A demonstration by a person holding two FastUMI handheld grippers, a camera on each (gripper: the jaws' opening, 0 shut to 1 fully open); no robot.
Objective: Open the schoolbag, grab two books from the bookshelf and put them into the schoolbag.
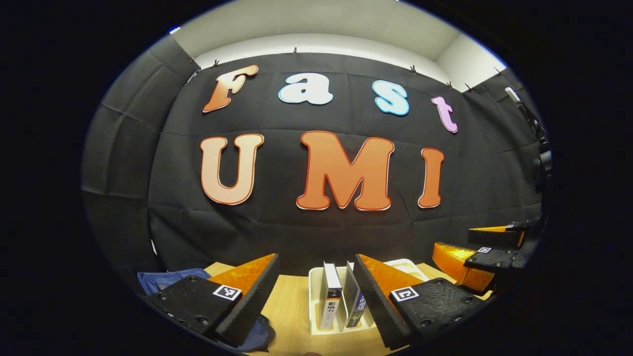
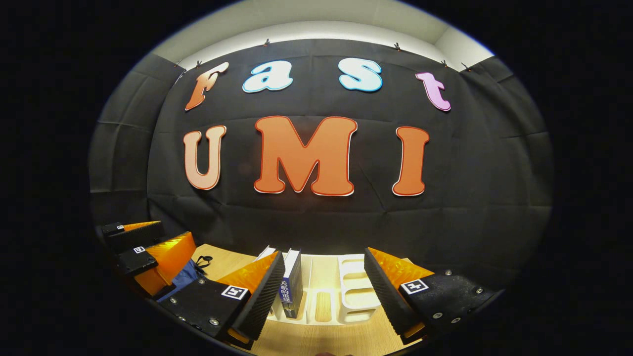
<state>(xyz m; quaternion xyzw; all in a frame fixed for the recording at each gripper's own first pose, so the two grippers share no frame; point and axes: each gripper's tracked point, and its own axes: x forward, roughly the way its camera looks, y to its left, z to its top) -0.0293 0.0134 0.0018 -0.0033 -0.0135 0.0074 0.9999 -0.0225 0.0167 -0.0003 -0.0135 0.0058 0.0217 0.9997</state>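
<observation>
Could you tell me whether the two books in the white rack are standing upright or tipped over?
Upright. Both books stand on end side by side in the rack, spines facing the left gripper view.

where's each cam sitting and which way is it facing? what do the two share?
Left gripper view: rides the left gripper, facing the booth wall over the wooden table; own open fingers low, two upright books in the white bookshelf between them, blue schoolbag lower left, right gripper at right.
Right gripper view: rides the right gripper, same heading; own open fingers low, left gripper at left.
Shared: wall, table, bookshelf, books, schoolbag.
</observation>
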